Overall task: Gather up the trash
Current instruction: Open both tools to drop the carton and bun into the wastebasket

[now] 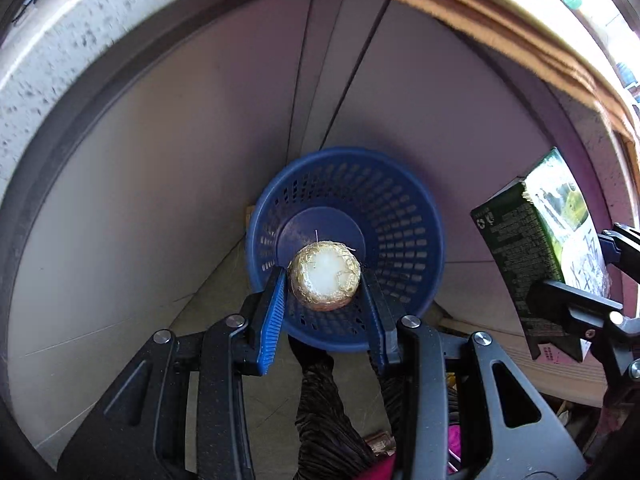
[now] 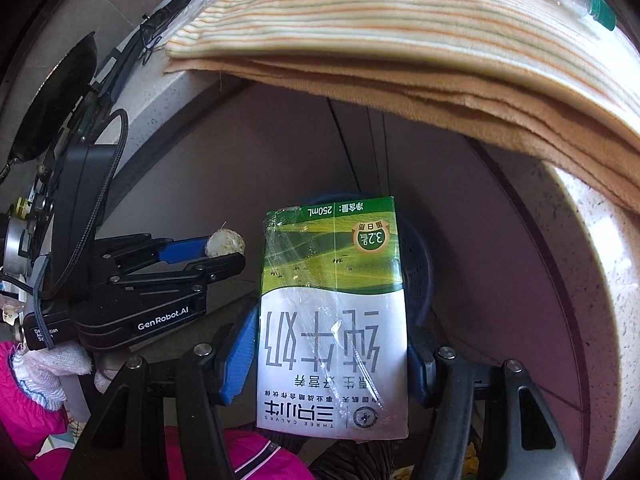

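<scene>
A blue perforated basket (image 1: 396,236) stands on the floor below, holding nothing I can see. My left gripper (image 1: 325,294) hangs over its near side, shut on a round pale stub with a fibrous golden rim (image 1: 325,278). In the right wrist view, my right gripper (image 2: 331,332) is shut on a green and white milk carton (image 2: 332,280). The carton hides most of the basket (image 2: 418,268). The left gripper (image 2: 224,254) and its stub (image 2: 225,243) show at the left there. The carton (image 1: 532,248) appears right of the basket in the left wrist view.
A speckled counter (image 2: 592,280) overhangs grey cabinet doors (image 1: 200,140). A folded striped orange cloth (image 2: 400,40) lies on it, with a clear bottle with a green cap (image 2: 600,12) behind. A pink sleeve (image 2: 24,392) and dark trousers (image 1: 324,420) are close below.
</scene>
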A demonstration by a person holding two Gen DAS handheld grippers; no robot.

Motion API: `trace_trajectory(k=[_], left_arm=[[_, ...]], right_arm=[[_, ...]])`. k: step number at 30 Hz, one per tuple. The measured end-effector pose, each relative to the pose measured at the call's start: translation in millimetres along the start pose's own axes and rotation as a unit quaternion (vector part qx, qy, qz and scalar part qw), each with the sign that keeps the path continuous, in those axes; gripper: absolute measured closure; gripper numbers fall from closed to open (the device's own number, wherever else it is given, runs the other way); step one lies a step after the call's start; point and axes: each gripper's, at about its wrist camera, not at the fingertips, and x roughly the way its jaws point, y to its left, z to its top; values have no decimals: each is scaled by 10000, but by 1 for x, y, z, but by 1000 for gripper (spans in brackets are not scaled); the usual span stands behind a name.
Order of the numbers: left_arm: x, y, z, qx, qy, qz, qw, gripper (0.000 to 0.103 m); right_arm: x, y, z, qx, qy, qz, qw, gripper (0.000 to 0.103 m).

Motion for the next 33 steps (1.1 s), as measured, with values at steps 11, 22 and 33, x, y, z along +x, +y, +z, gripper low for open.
trace_trajectory(k=[11, 22, 33], left_arm=[[17, -14, -2, 139, 122, 160, 9997, 66], [7, -10, 3, 94, -47, 267, 9996, 48], [-27, -8, 22, -33, -351, 292, 9989, 48]], right_arm=[[34, -2, 8, 131, 182, -36, 9997, 37], [20, -16, 16, 203, 6, -52, 9998, 33], [-28, -23, 22, 156, -449, 69, 9988, 28]])
